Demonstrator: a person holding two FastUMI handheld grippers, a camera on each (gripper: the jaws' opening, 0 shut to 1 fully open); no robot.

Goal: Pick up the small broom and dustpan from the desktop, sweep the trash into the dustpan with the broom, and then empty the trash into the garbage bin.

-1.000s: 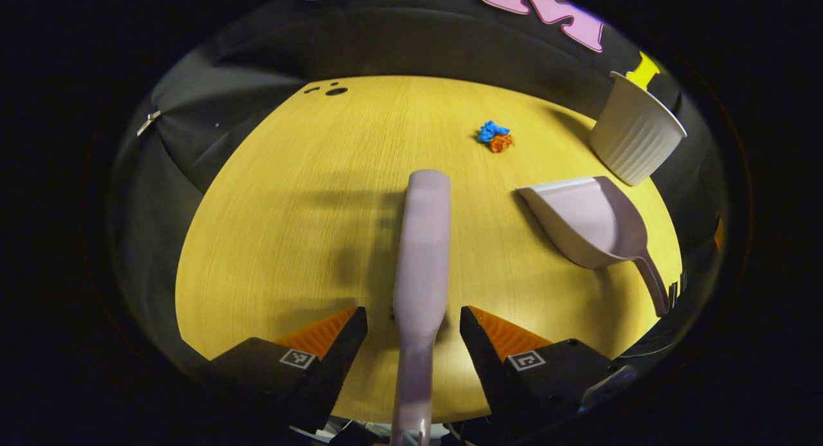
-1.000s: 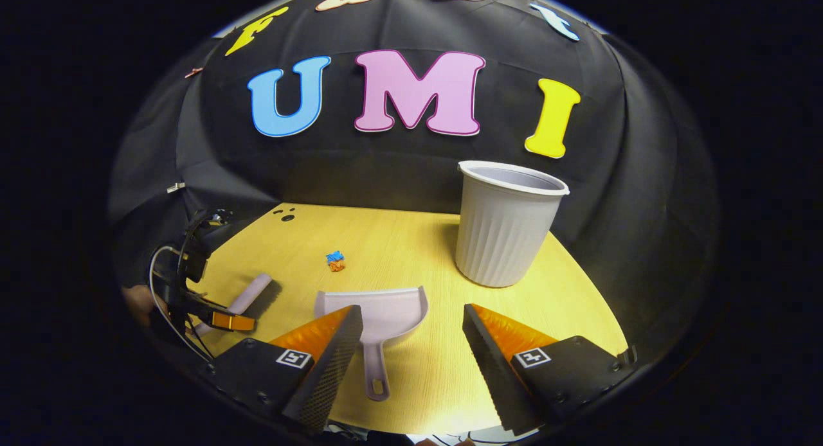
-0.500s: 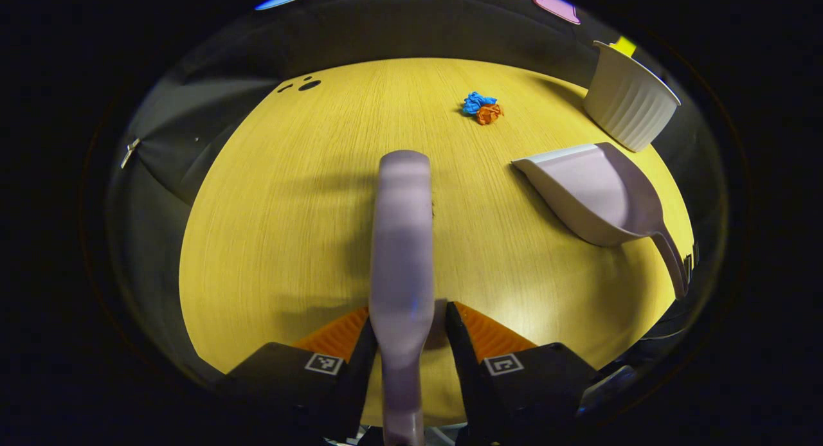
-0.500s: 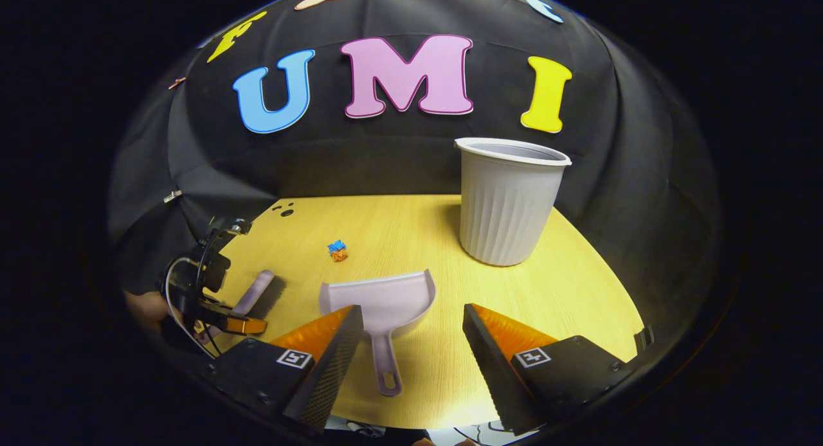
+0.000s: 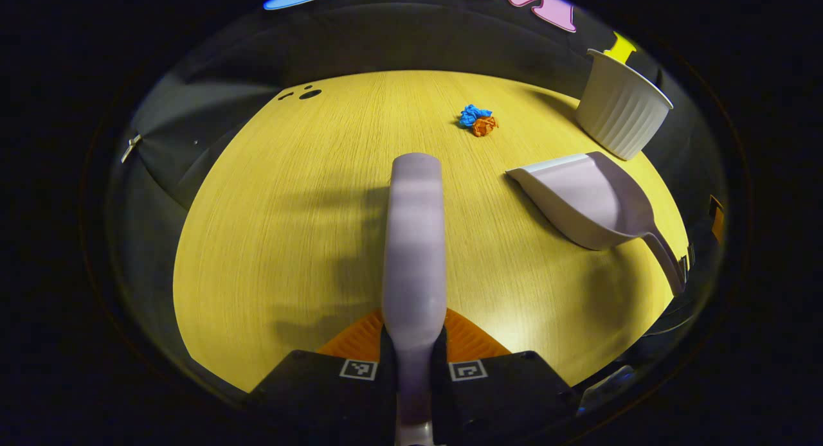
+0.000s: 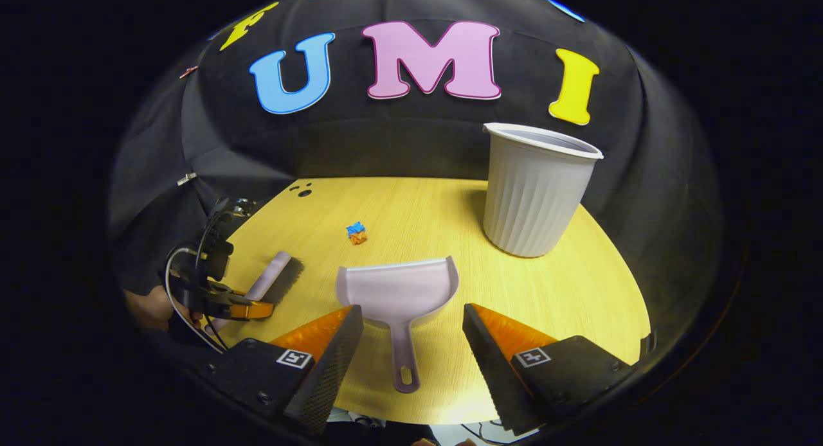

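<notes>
In the left gripper view the left gripper is now clamping the broom: a second ago its jaws were standing wide on either side of the handle, half a second ago they were closing in, and now both fingers are pressing on it at the bottom centre of the frame. The broom is running up the middle of the frame from the fingers, lying low over the desk; whether it is lifting off yet I cannot tell. That means the first pickup is being secured.

The dustpan is lying at the right of this frame, mouth toward the upper left, handle toward the lower right edge. The trash, a blue and an orange scrap touching each other, is sitting above centre, well apart from both tools. The bin is standing at the upper right.

In the right gripper view the right gripper is holding its jaws wide, and the dustpan has been drifting toward the frame's centre, so its handle is now lying between the fingers at the bottom, not yet touched. Judging by this, the right hand is lining up for the second grasp. The left gripper is showing at the lower left of that frame with the broom; the trash is lying above the dustpan, the bin at the right.
</notes>
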